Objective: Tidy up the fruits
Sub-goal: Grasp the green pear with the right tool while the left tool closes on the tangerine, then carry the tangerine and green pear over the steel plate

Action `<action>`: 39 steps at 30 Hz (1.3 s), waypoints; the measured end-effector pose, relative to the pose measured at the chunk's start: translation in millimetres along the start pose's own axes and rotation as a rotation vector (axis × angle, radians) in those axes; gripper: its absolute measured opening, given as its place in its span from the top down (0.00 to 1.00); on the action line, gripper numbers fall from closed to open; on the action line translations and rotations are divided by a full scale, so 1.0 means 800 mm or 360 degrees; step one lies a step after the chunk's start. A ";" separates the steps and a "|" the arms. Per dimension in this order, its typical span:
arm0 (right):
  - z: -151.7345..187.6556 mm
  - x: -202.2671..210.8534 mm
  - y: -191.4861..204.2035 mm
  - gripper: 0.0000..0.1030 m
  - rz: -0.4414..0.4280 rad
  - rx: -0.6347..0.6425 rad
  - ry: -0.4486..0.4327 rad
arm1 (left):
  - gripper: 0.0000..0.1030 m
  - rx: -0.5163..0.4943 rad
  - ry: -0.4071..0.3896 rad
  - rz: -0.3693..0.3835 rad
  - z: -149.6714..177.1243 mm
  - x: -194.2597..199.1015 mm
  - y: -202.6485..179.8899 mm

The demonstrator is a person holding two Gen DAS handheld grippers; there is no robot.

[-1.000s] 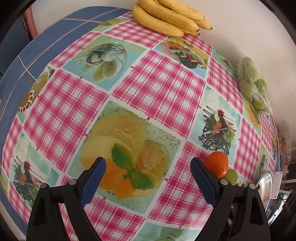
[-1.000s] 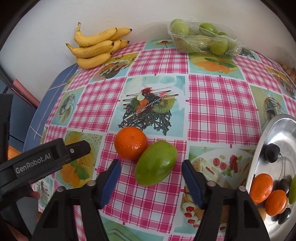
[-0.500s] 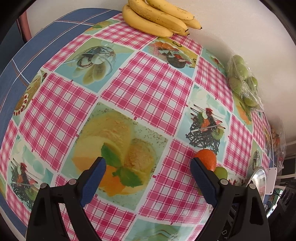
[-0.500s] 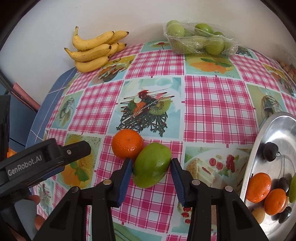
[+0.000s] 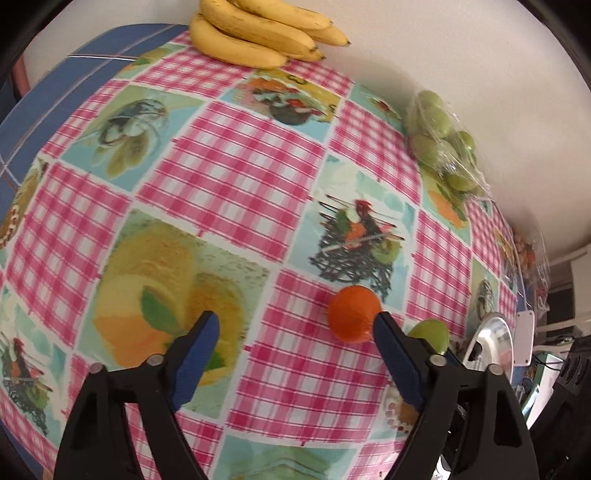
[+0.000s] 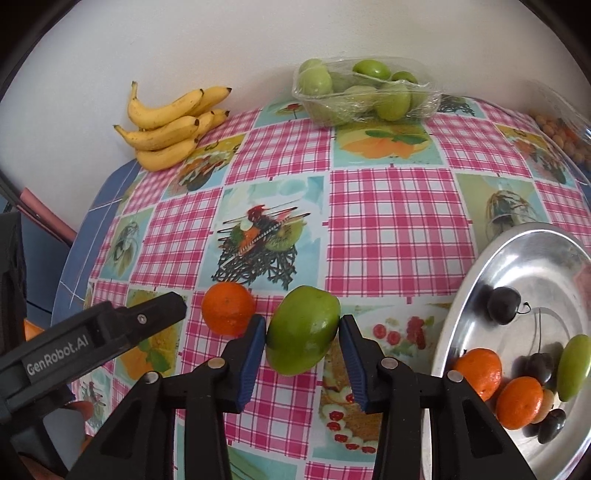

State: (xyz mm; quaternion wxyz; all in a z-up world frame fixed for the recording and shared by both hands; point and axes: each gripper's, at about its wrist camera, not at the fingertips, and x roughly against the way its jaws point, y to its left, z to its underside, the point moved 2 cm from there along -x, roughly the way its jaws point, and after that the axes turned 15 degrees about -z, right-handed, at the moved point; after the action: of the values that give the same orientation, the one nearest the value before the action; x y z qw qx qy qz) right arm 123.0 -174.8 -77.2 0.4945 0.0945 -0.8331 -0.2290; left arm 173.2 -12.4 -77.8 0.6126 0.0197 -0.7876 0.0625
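Left wrist view: we've got the orange (image 5: 354, 314) sitting on the table (image 5: 236, 173) near its right edge, round and bright, partly covered by the right finger of the left gripper (image 5: 295, 332). Behind that finger only a sliver of the mango (image 5: 430, 332) shows. The tray (image 5: 487, 339) is cut down to a thin silver rim. Bananas (image 5: 258, 33) are at the far edge, cropped by the frame, and the bagged green fruit (image 5: 443, 136) sits at the far right corner. This view is a bit blurry. The left gripper's jaws are spread wide with nothing between them, hanging low over the table.

Right wrist view: the mango (image 6: 303, 328) is green, smooth and plump, pinched between the pads of the right gripper (image 6: 303, 334), so we'd say it's clamped on the fruit. The orange (image 6: 228, 308) is just beside the left pad. The tray (image 6: 517, 258) at the right edge holds oranges, dark cherries and a green fruit, partly cut off.
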 end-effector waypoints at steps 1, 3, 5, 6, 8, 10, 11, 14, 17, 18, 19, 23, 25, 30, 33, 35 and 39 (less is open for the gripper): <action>0.000 0.000 -0.001 0.57 -0.0001 -0.0007 -0.0001 | 0.23 -0.0015 0.0005 0.0005 0.000 -0.003 -0.004; 0.001 0.000 -0.004 0.57 0.0005 -0.0020 0.0007 | 0.23 -0.0041 0.0003 0.0018 0.002 -0.005 -0.011; 0.003 -0.001 -0.006 0.57 0.0010 -0.0025 0.0016 | 0.24 -0.0054 0.0007 0.0062 0.002 -0.008 -0.017; 0.004 -0.002 -0.006 0.57 0.0008 -0.0027 0.0020 | 0.25 -0.0056 0.0010 0.0086 0.001 -0.009 -0.020; 0.005 -0.003 -0.007 0.57 0.0007 -0.0028 0.0026 | 0.31 -0.0062 0.0008 0.0111 0.001 -0.010 -0.024; 0.005 -0.003 -0.007 0.57 0.0007 -0.0028 0.0026 | 0.35 -0.0070 0.0002 0.0118 0.000 -0.012 -0.027; 0.005 -0.003 -0.007 0.57 0.0007 -0.0028 0.0026 | 0.35 -0.0071 -0.0003 0.0122 0.001 -0.012 -0.027; 0.005 -0.003 -0.008 0.57 0.0007 -0.0034 0.0029 | 0.36 -0.0083 -0.0027 0.0125 0.001 -0.010 -0.030; 0.006 -0.003 -0.008 0.57 0.0005 -0.0041 0.0033 | 0.42 -0.0112 -0.0043 0.0121 0.000 -0.010 -0.035; 0.006 -0.003 -0.008 0.57 0.0005 -0.0041 0.0033 | 0.44 -0.0119 -0.0039 0.0132 0.001 -0.011 -0.035; 0.006 -0.002 -0.008 0.57 0.0006 -0.0040 0.0034 | 0.47 -0.0121 -0.0028 0.0145 0.001 -0.013 -0.036; 0.006 -0.002 -0.007 0.57 0.0003 -0.0042 0.0030 | 0.53 -0.0126 -0.0023 0.0159 0.002 -0.014 -0.038; 0.006 0.000 -0.007 0.57 0.0003 -0.0042 0.0027 | 0.54 -0.0129 -0.0031 0.0161 0.001 -0.012 -0.039; 0.006 0.002 -0.004 0.57 -0.0007 -0.0036 0.0029 | 0.63 -0.0129 -0.0028 0.0164 0.001 -0.012 -0.039; 0.006 0.003 -0.003 0.57 -0.0007 -0.0032 0.0030 | 0.65 -0.0111 -0.0027 0.0187 0.002 -0.011 -0.036; 0.006 0.004 -0.003 0.57 -0.0013 -0.0033 0.0029 | 0.67 -0.0100 -0.0028 0.0198 0.002 -0.008 -0.034; 0.004 0.009 -0.001 0.57 -0.0018 -0.0032 0.0015 | 0.68 -0.0087 -0.0042 0.0184 0.002 0.001 -0.031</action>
State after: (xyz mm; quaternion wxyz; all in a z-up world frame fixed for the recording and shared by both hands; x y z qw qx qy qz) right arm 116.5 -177.5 -73.3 0.4981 0.0952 -0.8279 -0.2397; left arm 174.4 -37.5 -75.5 0.5980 -0.0418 -0.7968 0.0761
